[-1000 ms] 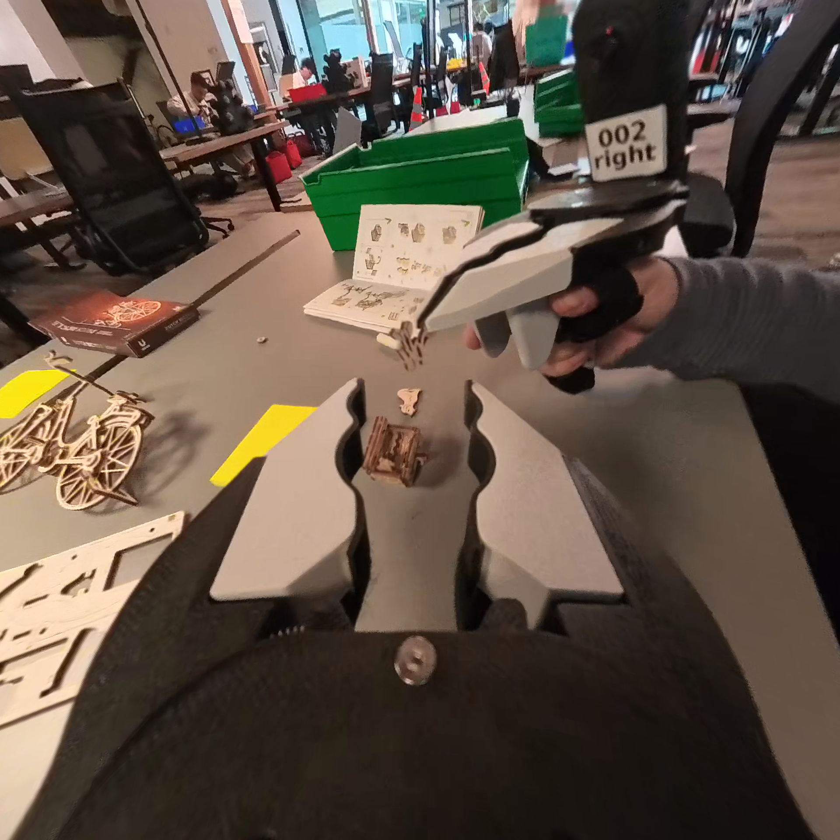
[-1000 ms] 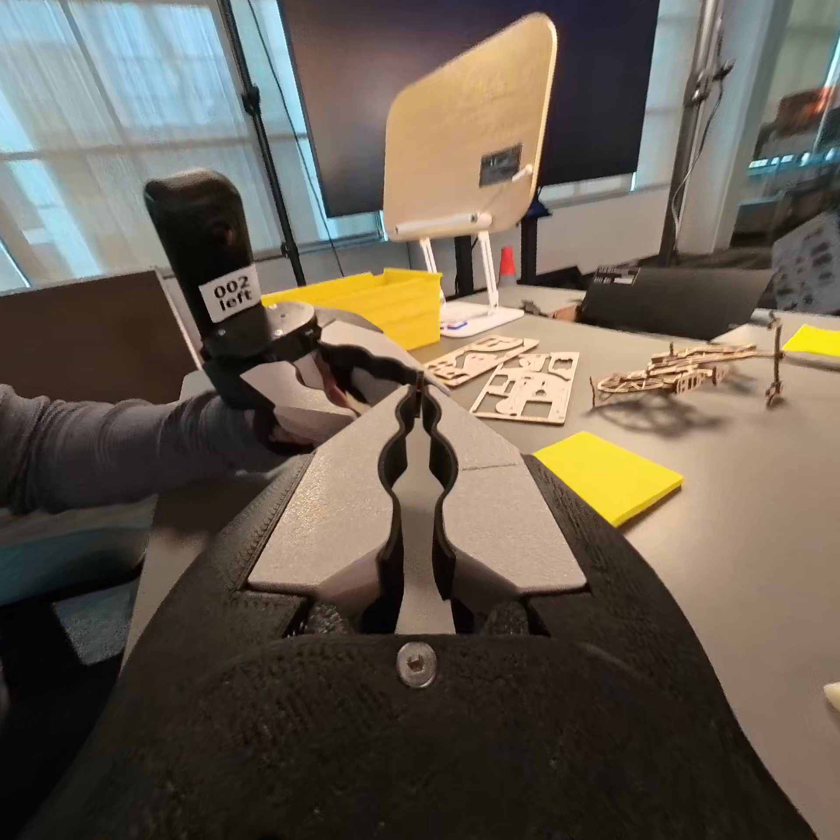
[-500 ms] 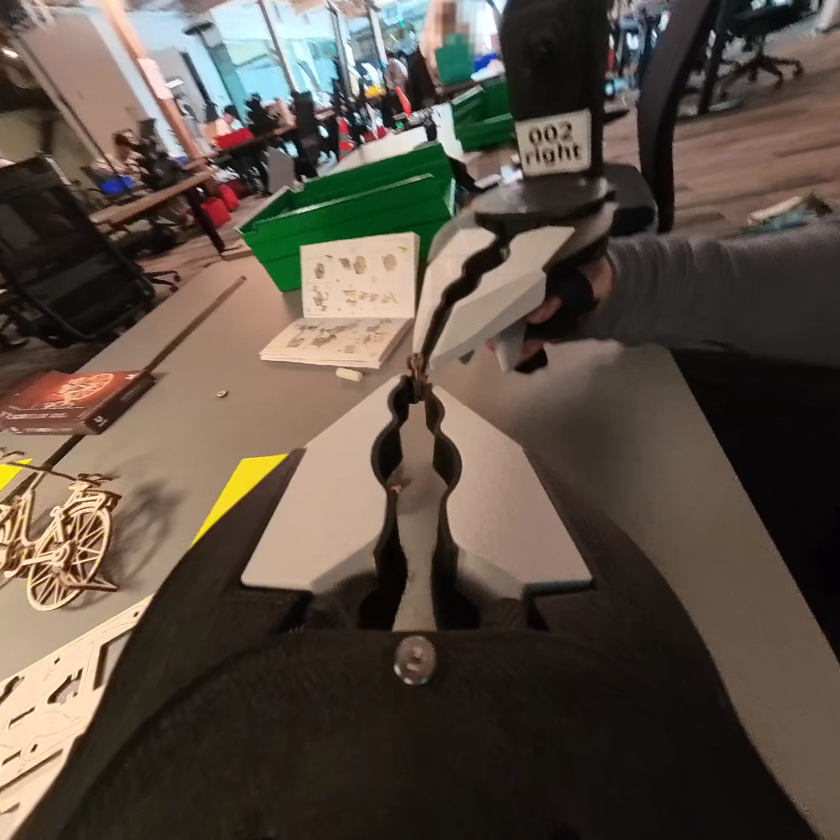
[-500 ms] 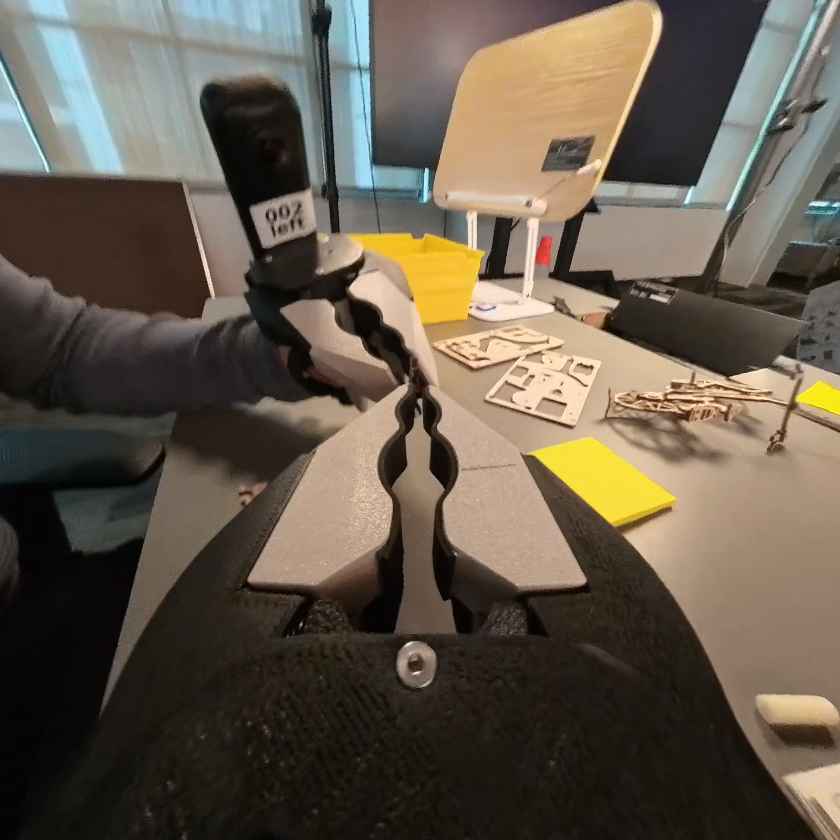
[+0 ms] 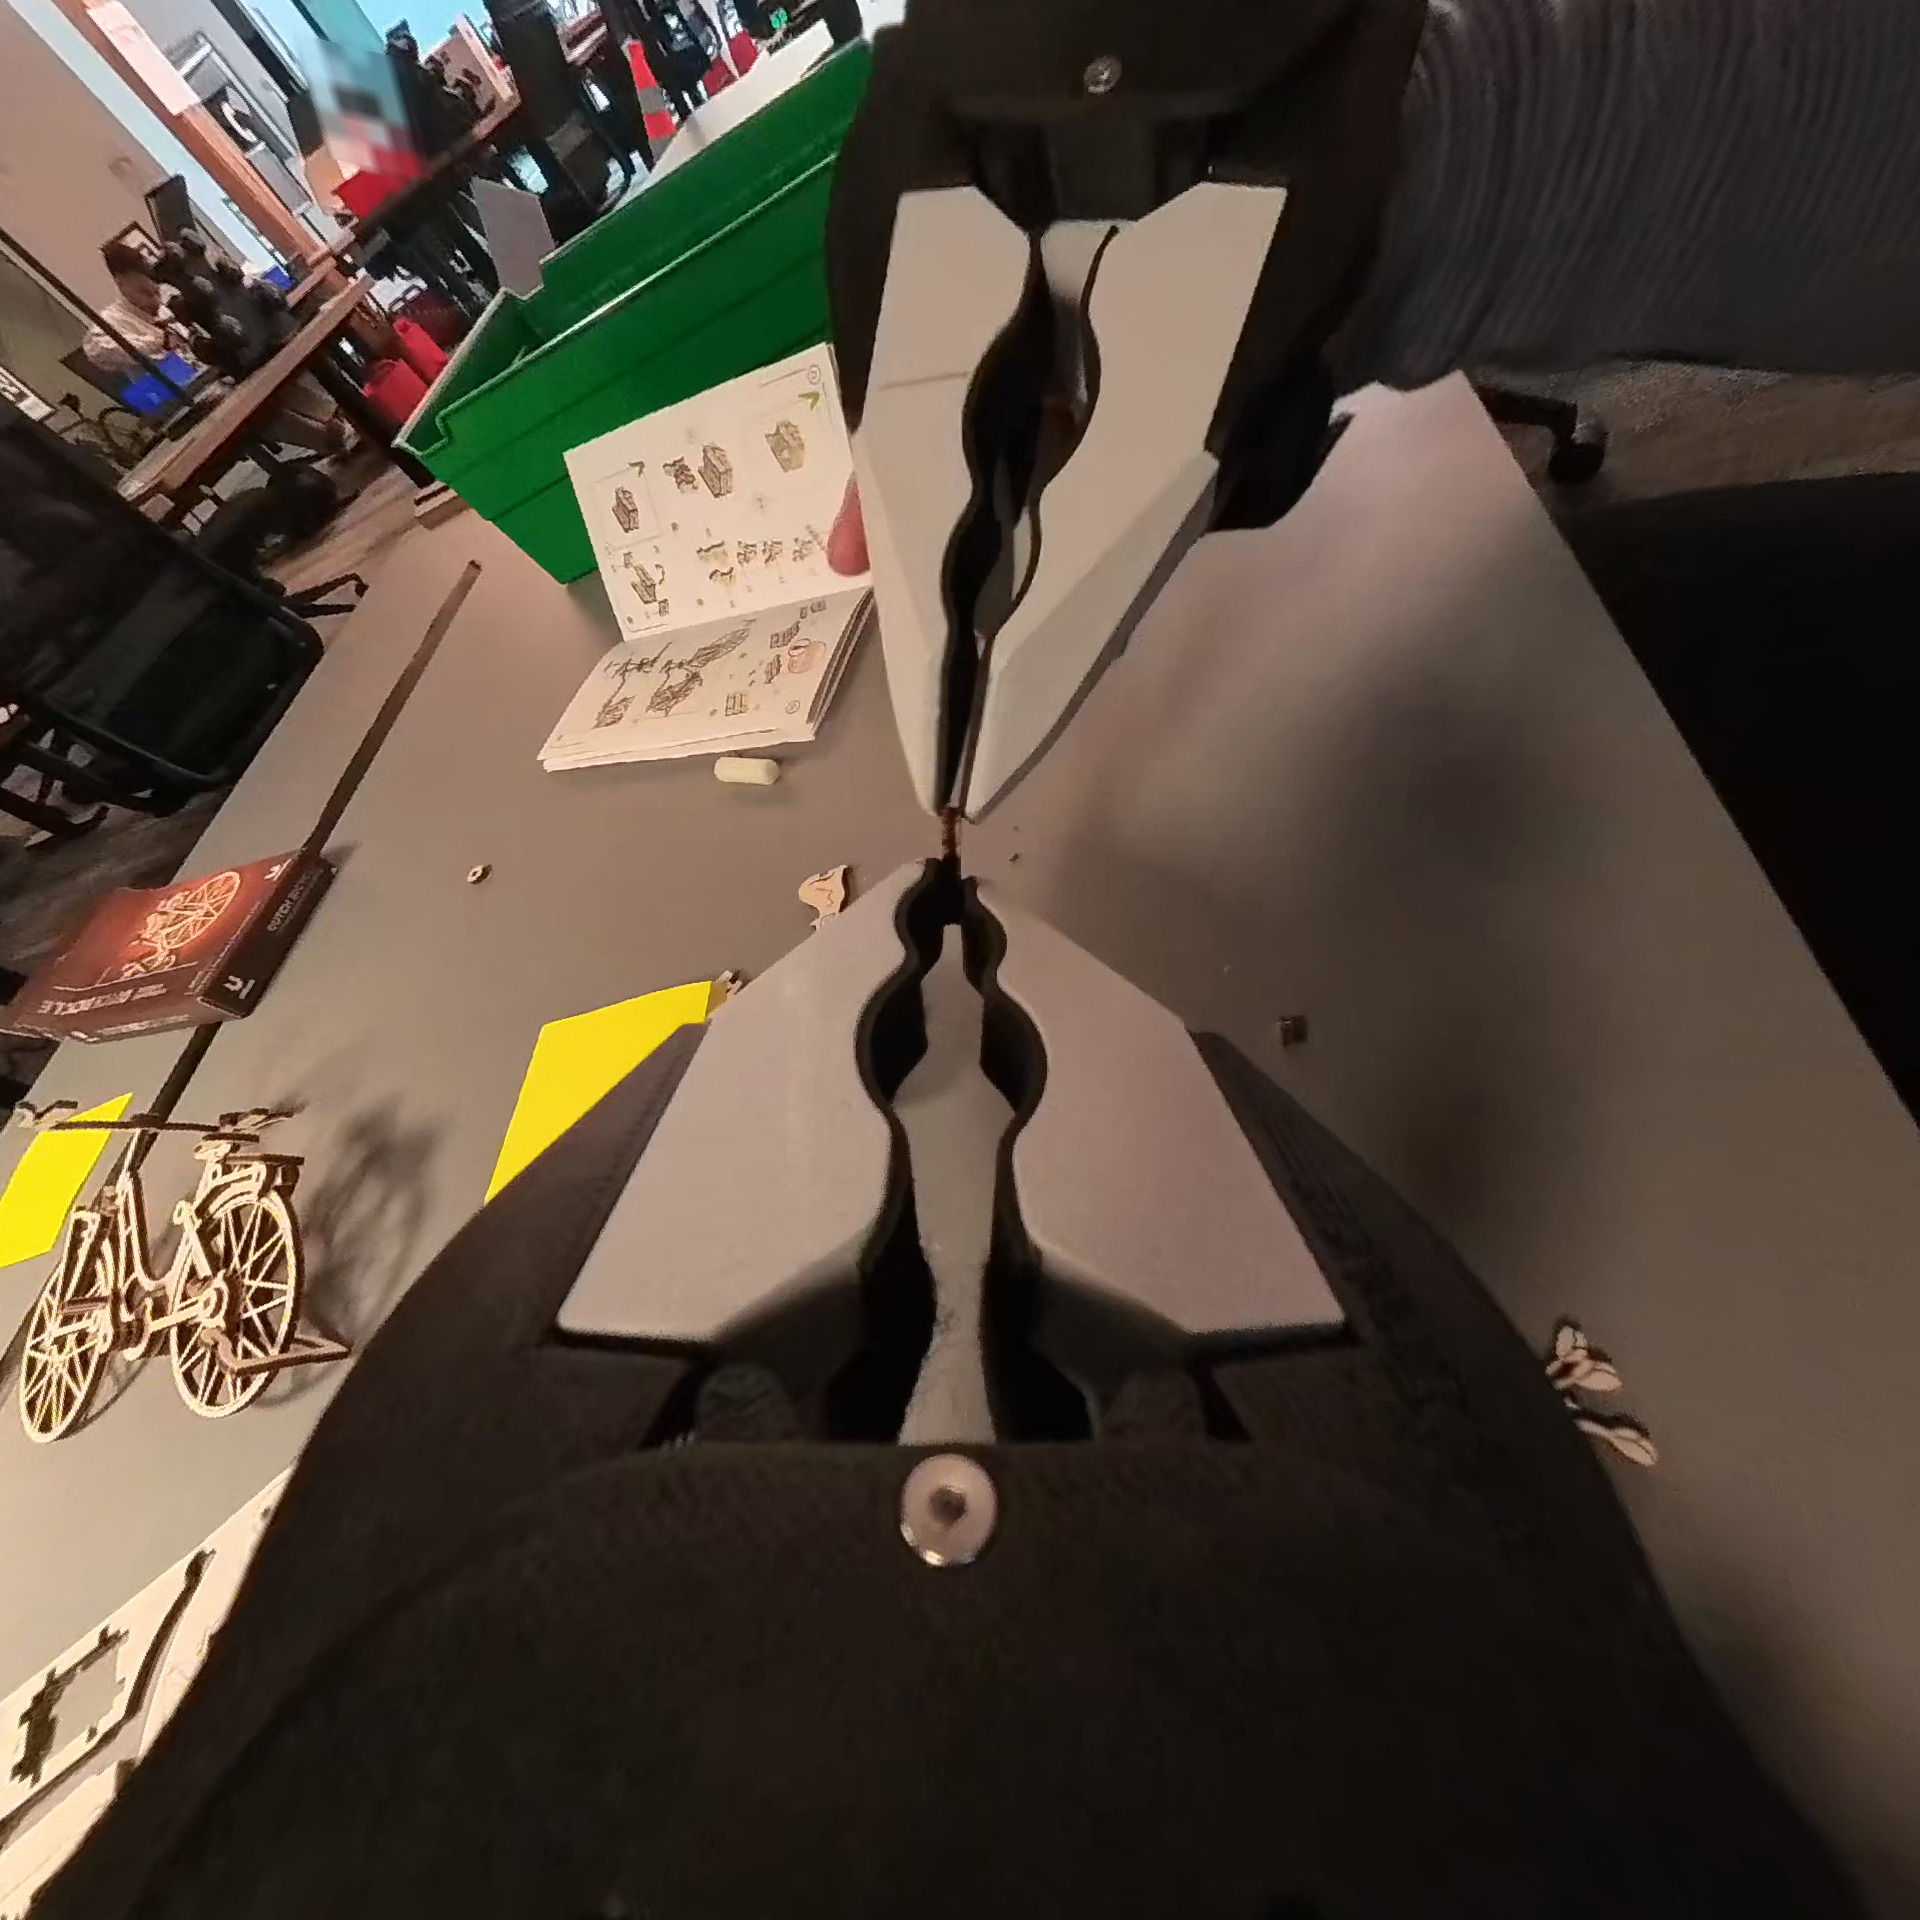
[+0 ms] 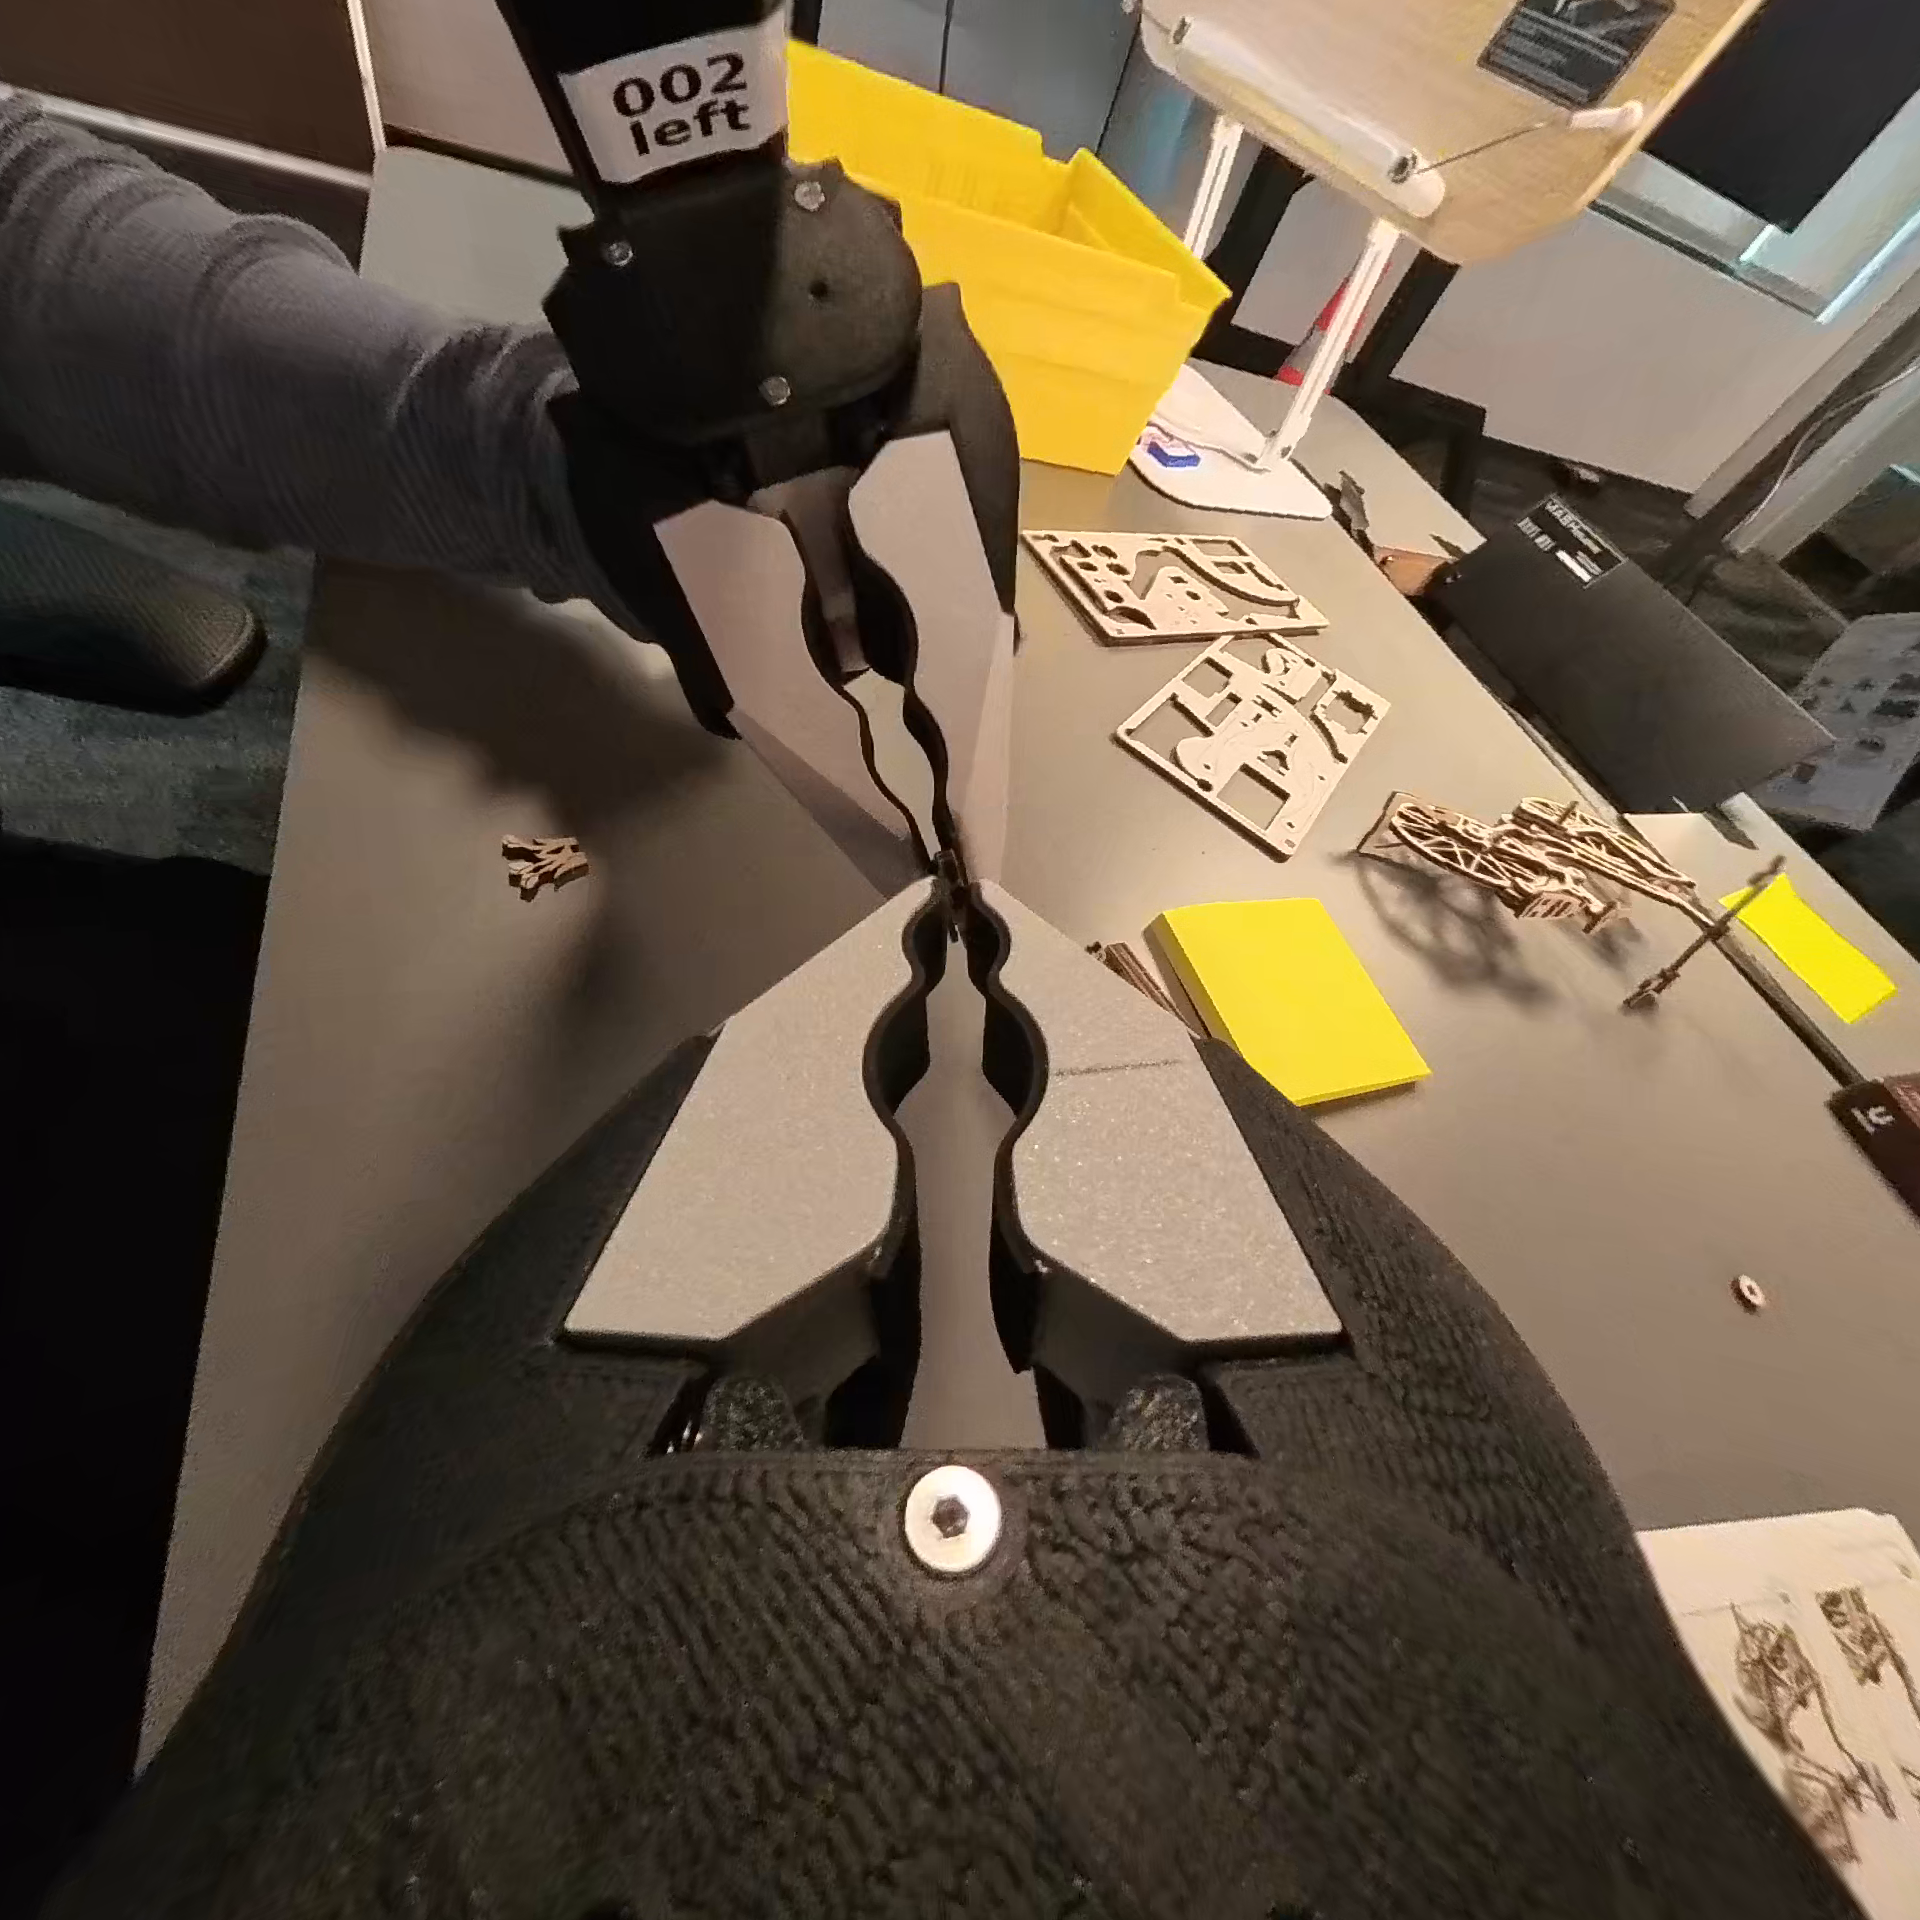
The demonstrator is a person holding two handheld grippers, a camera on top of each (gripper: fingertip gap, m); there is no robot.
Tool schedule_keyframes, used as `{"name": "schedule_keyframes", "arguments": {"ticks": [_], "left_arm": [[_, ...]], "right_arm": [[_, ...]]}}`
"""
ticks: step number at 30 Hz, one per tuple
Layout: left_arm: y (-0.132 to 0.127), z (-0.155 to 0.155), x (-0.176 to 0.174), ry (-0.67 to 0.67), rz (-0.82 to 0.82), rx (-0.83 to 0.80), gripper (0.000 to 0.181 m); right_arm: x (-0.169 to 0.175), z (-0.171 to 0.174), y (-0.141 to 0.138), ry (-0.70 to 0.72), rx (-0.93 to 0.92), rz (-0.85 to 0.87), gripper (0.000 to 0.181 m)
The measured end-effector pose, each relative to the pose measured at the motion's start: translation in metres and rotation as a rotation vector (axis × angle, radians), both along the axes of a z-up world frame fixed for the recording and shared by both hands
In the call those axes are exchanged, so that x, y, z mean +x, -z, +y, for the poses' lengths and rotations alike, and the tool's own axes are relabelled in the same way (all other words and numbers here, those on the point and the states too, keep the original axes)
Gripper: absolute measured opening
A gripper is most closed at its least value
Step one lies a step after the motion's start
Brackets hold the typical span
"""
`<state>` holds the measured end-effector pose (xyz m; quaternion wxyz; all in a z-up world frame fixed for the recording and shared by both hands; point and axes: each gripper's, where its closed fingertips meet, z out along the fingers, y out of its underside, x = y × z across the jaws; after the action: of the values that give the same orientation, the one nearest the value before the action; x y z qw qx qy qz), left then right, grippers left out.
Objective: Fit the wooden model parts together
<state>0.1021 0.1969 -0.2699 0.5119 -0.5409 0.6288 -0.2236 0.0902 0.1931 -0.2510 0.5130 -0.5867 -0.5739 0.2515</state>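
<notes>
So we've got both grippers nose to nose above the grey table (image 5: 1299, 748). The left gripper (image 5: 943, 883) is pinched together on a small wooden part (image 5: 945, 854), and the right gripper (image 6: 948, 896) is pinched together too, its tips meeting the left one's right at that same dark sliver. Whether the right one has its own separate piece or both are biting 1 part, we honestly can't tell: it's tiny and mostly buried between the tips.

What could go wrong, as we see it: the part sticks out only a hair past the fingertips (image 5: 914, 883), so there's very little to line up by. If the 2 grippers come together slightly twisted, the tab likely misses its slot, and pushing harder could snap thin laser-cut wood or pop it out of the pinch. It'd drop to the table among the other loose bits, like the cut-out piece (image 5: 826, 891) lying just beside the left tips, or the little cluster (image 6: 544, 860) off near the table edge.

Also, the gripper noses themselves could bump before the wood seats, since they're practically touching.
</notes>
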Motion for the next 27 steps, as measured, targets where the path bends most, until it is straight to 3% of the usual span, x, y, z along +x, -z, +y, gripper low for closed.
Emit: {"name": "schedule_keyframes", "arguments": {"ticks": [5,9,12,14,18,27], "left_arm": [[0.003,-0.001,0.0,0.009,0.019,0.008,0.001],[0.0,0.01,-0.002,-0.063,-0.016,-0.043,0.005],[0.014,0.035,-0.015,-0.196,0.034,-0.092,0.047],[0.035,0.044,-0.021,-0.234,0.099,-0.198,0.057],[0.06,0.058,-0.021,-0.263,0.182,-0.265,0.057],[0.064,0.06,-0.013,-0.187,0.201,-0.304,0.044]], "right_arm": [[-0.001,-0.001,0.003,-0.009,0.011,-0.053,0.0],[0.0,0.009,0.001,0.048,0.014,-0.035,0.0],[0.012,0.032,0.004,0.177,-0.051,0.021,0.0],[0.017,0.043,0.014,0.248,-0.169,0.047,0.0],[0.02,0.055,0.031,0.364,-0.407,0.092,0.0],[0.012,0.06,0.042,0.512,-0.674,0.11,0.0]]}}
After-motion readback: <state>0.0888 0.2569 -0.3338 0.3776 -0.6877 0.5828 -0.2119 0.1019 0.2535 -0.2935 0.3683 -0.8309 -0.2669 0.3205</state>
